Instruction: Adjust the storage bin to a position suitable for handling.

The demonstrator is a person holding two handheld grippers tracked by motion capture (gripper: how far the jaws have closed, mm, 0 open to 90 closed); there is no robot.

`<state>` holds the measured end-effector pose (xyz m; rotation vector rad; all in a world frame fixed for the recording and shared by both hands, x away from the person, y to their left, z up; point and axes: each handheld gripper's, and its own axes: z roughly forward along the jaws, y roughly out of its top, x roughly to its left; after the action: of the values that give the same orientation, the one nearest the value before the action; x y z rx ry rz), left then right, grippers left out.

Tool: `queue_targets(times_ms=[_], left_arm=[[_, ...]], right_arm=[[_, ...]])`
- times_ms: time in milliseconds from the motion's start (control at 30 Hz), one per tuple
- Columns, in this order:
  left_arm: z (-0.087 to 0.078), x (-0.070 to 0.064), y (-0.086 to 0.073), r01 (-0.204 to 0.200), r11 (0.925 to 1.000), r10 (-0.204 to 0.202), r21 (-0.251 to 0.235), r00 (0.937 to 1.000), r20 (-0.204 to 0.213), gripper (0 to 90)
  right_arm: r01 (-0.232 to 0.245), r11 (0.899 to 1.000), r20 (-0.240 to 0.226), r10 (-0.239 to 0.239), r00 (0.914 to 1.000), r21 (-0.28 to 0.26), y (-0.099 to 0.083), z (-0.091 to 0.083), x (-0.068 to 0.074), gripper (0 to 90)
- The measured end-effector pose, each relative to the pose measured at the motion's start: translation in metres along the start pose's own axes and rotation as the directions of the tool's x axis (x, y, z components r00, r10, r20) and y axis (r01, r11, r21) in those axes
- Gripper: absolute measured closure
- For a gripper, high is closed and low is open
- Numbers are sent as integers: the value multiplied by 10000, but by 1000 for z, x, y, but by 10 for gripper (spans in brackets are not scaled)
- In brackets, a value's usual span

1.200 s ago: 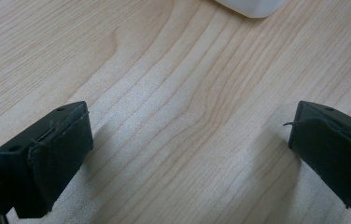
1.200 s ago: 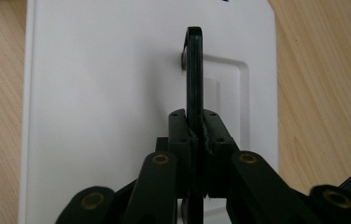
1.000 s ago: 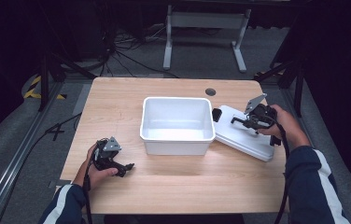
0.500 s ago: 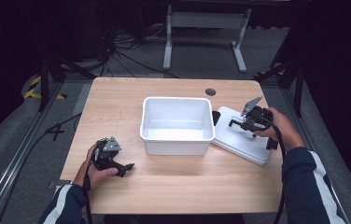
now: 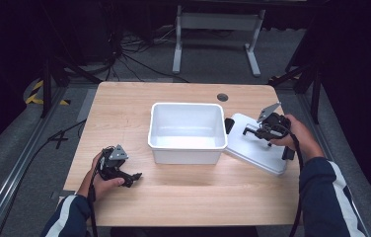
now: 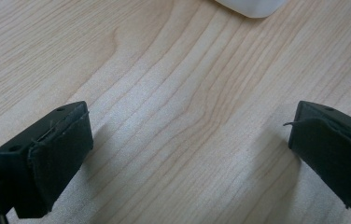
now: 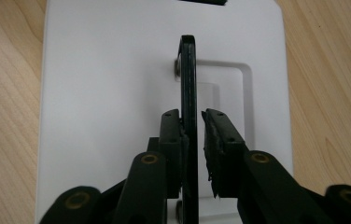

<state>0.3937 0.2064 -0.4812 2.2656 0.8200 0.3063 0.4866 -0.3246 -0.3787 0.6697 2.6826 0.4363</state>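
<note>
Left tool [image 5: 133, 176]: jaws wide apart, resting on the bare wooden counter [image 5: 124, 113]. One white bin [image 5: 187, 132] stands at centre. One white lid [image 5: 255, 144] lies just right of it, leaning on its rim. Right tool [image 5: 247, 131]: clamped on the lid's black handle [image 7: 187, 84]. Grey floor, cables beyond

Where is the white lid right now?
In the high view the lid lies on the table's right side, beside the bin, its handle between the right gripper's jaws.
</note>
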Motion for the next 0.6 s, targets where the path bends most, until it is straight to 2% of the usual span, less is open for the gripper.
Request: queue_targets(times_ms=[100,167,333,400,600], left_arm=[[0,0,0,42,10000,-42,26,10000,10,2],[0,0,0,43,10000,-43,24,10000,11,2],[0,0,0,-28,10000,28,-28,10000,-17,2],[0,0,0,-43,10000,43,-34,10000,-8,2],[0,1,0,-9,10000,9,8,10000,78,2]], right_arm=[[-85,9999,88,86,9999,-126,1,-2,2,716],[-182,9987,125,188,9997,-475,1,-7,3,696],[-352,9961,-86,346,9994,-807,0,-10,5,652],[-477,9928,-131,466,9988,-1095,-2,-12,7,616],[-718,9859,-158,703,9974,-1512,-4,-18,11,559]])
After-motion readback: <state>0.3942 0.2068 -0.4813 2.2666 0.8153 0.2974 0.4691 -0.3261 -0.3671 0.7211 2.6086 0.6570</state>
